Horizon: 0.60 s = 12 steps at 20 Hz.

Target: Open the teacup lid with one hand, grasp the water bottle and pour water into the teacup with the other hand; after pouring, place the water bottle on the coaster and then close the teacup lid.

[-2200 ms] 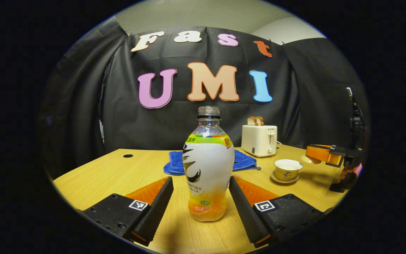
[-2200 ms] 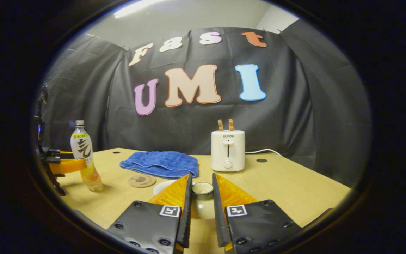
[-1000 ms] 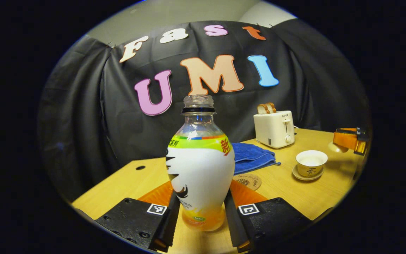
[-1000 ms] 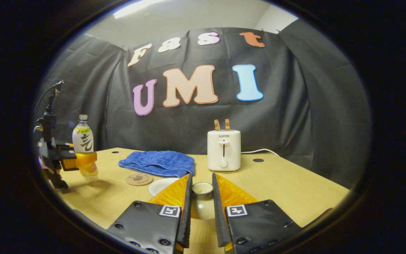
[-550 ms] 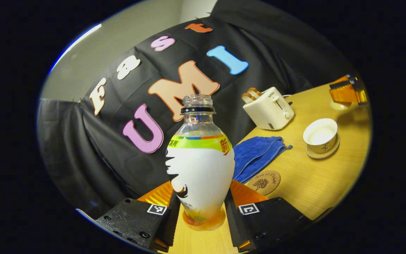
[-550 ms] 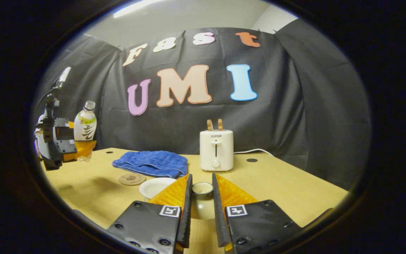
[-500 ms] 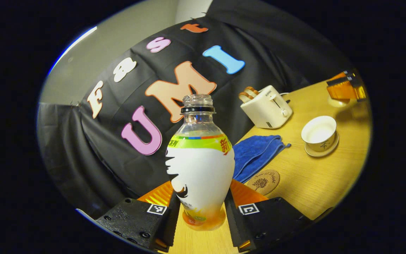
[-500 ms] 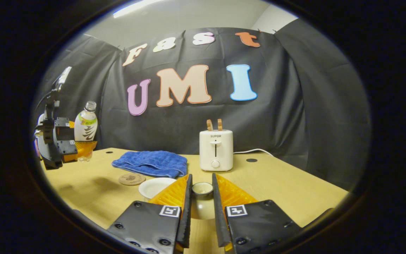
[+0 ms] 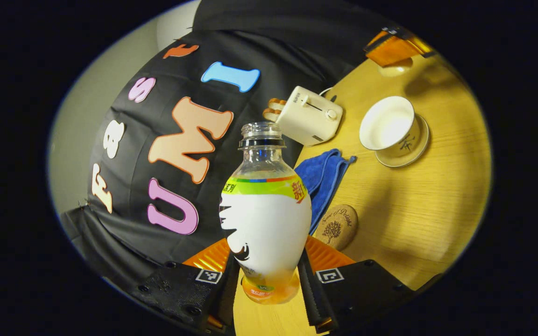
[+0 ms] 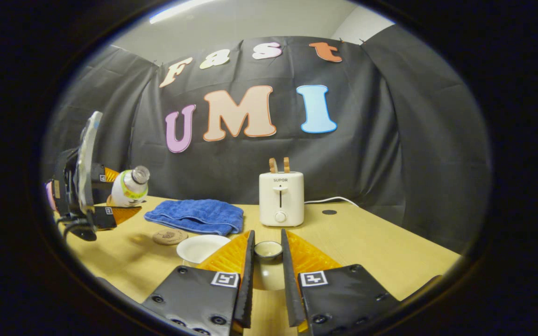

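Left gripper clamps the uncapped bottle at frame centre, tilted toward the open cup, upper right. Right gripper clamps the lid, bottom centre. Coaster lies bare, right of the bottle.

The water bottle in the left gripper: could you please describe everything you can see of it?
The water bottle is clear plastic with no cap on its neck, a black ring below the mouth, and a white, green and orange label wrap. The left gripper clamps its lower body from both sides. In the right gripper view it is lifted off the table and tipped well over, its mouth pointing toward the teacup.
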Each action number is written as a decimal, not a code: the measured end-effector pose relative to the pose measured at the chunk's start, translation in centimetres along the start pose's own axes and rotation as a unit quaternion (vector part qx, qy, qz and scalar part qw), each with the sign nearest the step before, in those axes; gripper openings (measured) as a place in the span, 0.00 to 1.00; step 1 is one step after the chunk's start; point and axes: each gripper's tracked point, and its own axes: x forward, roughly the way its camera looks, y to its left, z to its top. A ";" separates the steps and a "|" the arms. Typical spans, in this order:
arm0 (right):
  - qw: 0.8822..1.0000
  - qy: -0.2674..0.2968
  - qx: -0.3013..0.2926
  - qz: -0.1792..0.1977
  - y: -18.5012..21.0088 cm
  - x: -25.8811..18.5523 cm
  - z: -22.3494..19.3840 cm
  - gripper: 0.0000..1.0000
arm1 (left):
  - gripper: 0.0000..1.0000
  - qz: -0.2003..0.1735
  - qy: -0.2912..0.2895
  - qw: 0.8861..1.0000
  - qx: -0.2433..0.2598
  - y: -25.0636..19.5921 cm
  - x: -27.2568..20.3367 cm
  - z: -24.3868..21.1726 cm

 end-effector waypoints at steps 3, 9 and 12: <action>1.000 0.000 0.000 0.000 -0.1 0.0 0.0 0.32 | 0.57 -0.008 -0.003 1.000 0.028 -0.6 0.3 0.8; 1.000 0.000 0.000 0.000 -0.1 0.0 0.0 0.33 | 0.57 -0.026 0.003 0.992 0.122 -1.2 1.1 1.7; 1.000 0.001 0.000 0.000 -0.1 -0.1 0.0 0.32 | 0.57 -0.040 0.002 0.985 0.168 -1.9 1.9 2.2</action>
